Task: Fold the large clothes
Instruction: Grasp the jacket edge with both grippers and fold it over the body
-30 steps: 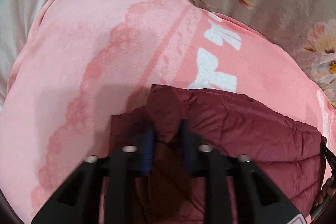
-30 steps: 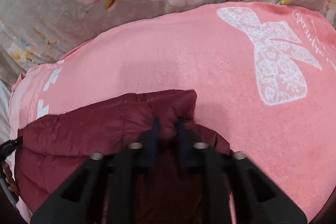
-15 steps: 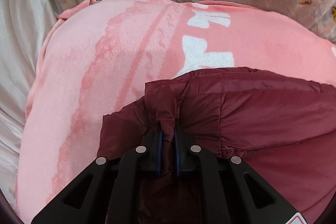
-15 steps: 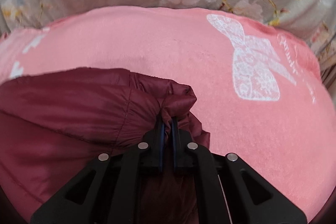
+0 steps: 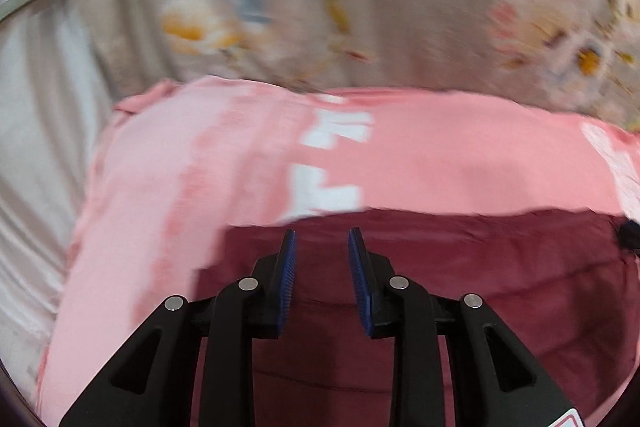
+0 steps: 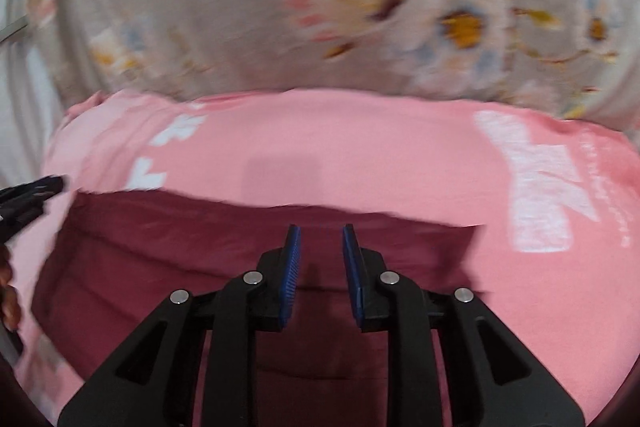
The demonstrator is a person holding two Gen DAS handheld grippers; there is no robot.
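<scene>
On the pink blanket (image 5: 460,155), both hand-held grippers gape above the maroon jacket (image 5: 500,267).

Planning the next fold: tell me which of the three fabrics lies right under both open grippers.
The maroon jacket. It is dark and quilted, lying on the pink blanket, which has white print; the floral sheet lies farther back.

Pink blanket (image 5: 440,147) on floral bedsheet (image 5: 400,7)
</scene>
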